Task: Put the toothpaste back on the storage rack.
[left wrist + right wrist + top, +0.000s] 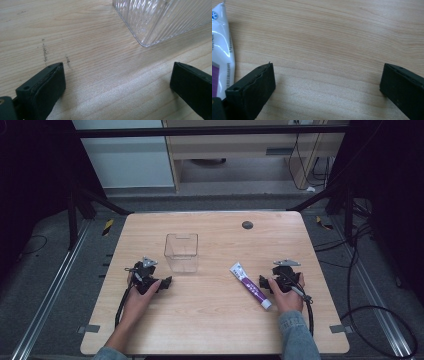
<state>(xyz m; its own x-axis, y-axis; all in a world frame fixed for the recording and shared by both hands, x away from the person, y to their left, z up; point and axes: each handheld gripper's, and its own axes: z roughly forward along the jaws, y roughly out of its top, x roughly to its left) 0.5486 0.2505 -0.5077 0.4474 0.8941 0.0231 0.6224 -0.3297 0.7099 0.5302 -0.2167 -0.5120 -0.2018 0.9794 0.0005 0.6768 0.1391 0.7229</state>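
A clear ribbed plastic box (181, 252) stands upright near the middle of the wooden table (215, 320). A white and purple tube (249, 285) lies flat to its right, cap toward the person. My left gripper (167, 282) rests on the table below and left of the box, open, with bare wood between its jaws; the box corner (160, 22) sits just ahead in the left gripper view. My right gripper (262, 283) rests beside the tube's right side, open and holding nothing. The tube's edge (222, 50) lies outside its left jaw in the right gripper view.
A small dark round disc (247, 225) is set in the table near the far edge. Cables (120, 305) trail from both grippers toward the person. Dark floor with rails and cords surrounds the table.
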